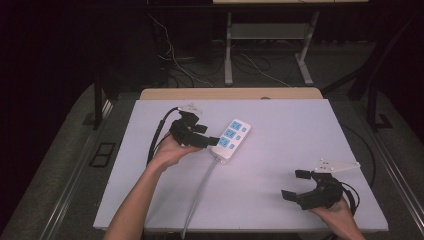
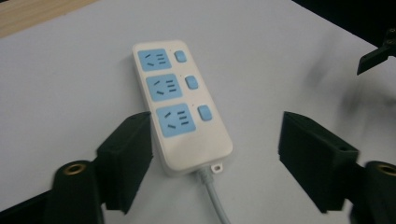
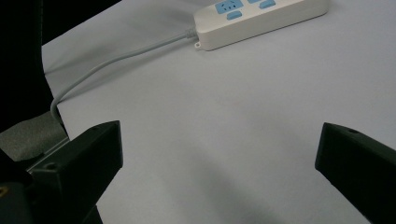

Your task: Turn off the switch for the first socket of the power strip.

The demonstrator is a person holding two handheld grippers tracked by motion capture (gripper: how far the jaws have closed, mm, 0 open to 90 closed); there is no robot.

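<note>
Left gripper view: power strip (image 2: 180,105) between fingers (image 2: 128,156).

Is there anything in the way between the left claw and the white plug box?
Nothing visible. The left gripper is open, with the cord end of the power strip between its jaws. One jaw sits right beside the strip's edge; the other stands apart over bare table.

A pale lavender-white rectangular tabletop (image 1: 300,130) with a light wooden far edge (image 1: 230,93) stands on grey carpet floor (image 1: 60,150); white metal desk legs (image 1: 228,50) and loose cables (image 1: 175,60) sit beyond, in dark surroundings.
</note>
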